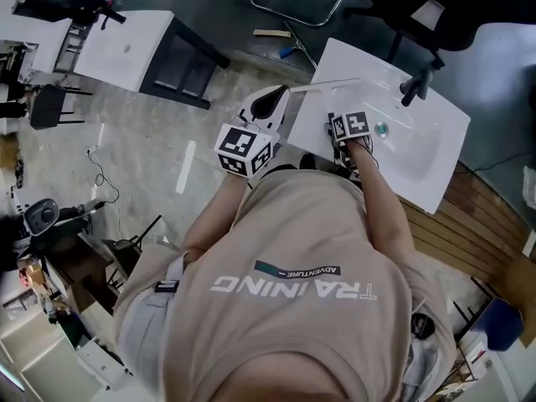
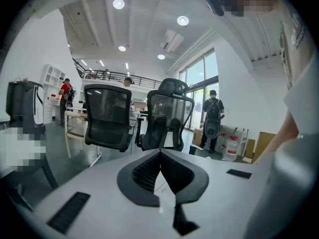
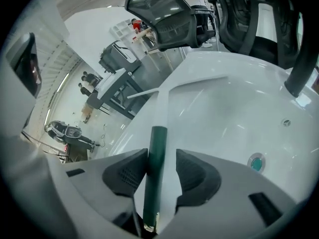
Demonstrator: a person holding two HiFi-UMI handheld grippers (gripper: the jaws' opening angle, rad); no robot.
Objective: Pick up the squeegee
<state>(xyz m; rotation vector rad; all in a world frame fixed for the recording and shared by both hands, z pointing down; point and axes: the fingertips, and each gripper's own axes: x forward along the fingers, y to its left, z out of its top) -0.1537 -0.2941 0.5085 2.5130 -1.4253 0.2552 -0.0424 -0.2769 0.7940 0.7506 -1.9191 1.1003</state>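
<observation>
The squeegee [image 3: 155, 173] has a dark green handle, a white shaft and a long white blade [image 3: 174, 86]; it lies on the rim of a white sink basin [image 3: 224, 108]. My right gripper [image 3: 162, 156] points steeply down over it and stands open. The handle runs between the jaws, against the left pad, with a gap to the right pad. In the head view the blade [image 1: 331, 85] shows as a thin line at the basin's near-left corner, just beyond the right gripper [image 1: 345, 141]. My left gripper [image 2: 160, 153] is shut and empty, held out past the basin's left edge [image 1: 270, 100].
A black faucet [image 1: 416, 84] and a teal drain [image 3: 256, 162] sit in the basin [image 1: 419, 141]. Black office chairs [image 2: 107, 116] stand ahead of the left gripper, with people further off. A white table [image 1: 126, 48] stands to the left, and a cable [image 1: 99, 174] lies on the floor.
</observation>
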